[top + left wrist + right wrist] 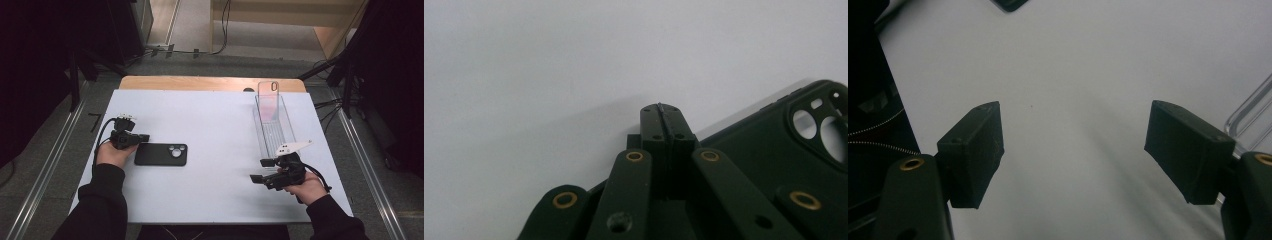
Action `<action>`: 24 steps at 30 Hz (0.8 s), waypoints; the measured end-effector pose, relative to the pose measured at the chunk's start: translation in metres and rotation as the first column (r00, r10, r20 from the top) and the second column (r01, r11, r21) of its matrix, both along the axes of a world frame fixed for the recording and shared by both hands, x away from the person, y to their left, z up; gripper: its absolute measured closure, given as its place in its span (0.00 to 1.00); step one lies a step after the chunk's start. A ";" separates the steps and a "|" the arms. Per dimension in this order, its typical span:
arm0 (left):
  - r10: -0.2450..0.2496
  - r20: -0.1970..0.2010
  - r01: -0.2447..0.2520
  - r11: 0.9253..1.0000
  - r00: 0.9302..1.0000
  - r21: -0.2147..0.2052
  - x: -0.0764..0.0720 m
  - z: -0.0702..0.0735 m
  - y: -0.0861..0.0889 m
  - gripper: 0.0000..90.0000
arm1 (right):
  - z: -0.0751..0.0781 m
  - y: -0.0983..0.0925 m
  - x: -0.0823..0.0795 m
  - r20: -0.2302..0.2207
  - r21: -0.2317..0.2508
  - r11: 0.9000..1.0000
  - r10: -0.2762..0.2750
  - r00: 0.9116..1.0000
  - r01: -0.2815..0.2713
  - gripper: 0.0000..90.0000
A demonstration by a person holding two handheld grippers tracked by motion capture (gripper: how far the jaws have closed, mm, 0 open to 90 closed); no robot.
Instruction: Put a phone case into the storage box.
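- black phone case (161, 154) lay flat on white table (210, 130), left of centre, camera cutouts facing up.
- left gripper (665, 125) rested just beside case's left end, jaws pressed fully together with nothing between them.
- right gripper (261, 170) sat well apart at table's right, jaws spread wide and empty.
- clear tray (272, 122) stood beyond right gripper, clear phone case (269, 92) leaning at its far end.
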State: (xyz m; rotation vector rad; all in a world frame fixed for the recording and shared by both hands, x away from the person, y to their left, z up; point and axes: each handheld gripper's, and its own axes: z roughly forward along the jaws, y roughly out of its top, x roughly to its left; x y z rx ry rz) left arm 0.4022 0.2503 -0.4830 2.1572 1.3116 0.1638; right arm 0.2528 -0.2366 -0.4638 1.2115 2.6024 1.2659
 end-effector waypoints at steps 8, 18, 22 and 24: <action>-0.013 -0.014 0.013 1.000 1.000 -0.001 -0.007 -0.001 0.001 1.00 | -0.001 0.000 0.001 -0.005 0.003 1.000 -0.003 1.000 0.003 0.24; -0.061 -0.047 0.059 0.998 0.997 -0.025 -0.028 0.001 0.002 1.00 | -0.002 0.000 0.002 0.019 -0.004 1.000 0.011 1.000 -0.011 0.24; -0.089 -0.061 0.088 0.996 0.994 -0.020 -0.036 0.002 -0.002 1.00 | -0.002 0.000 0.002 0.030 -0.020 1.000 0.012 0.999 -0.011 0.24; -0.100 -0.065 0.099 0.995 0.993 -0.014 -0.039 0.002 -0.004 1.00 | -0.003 -0.001 0.002 0.029 -0.026 1.000 0.015 0.999 -0.014 0.24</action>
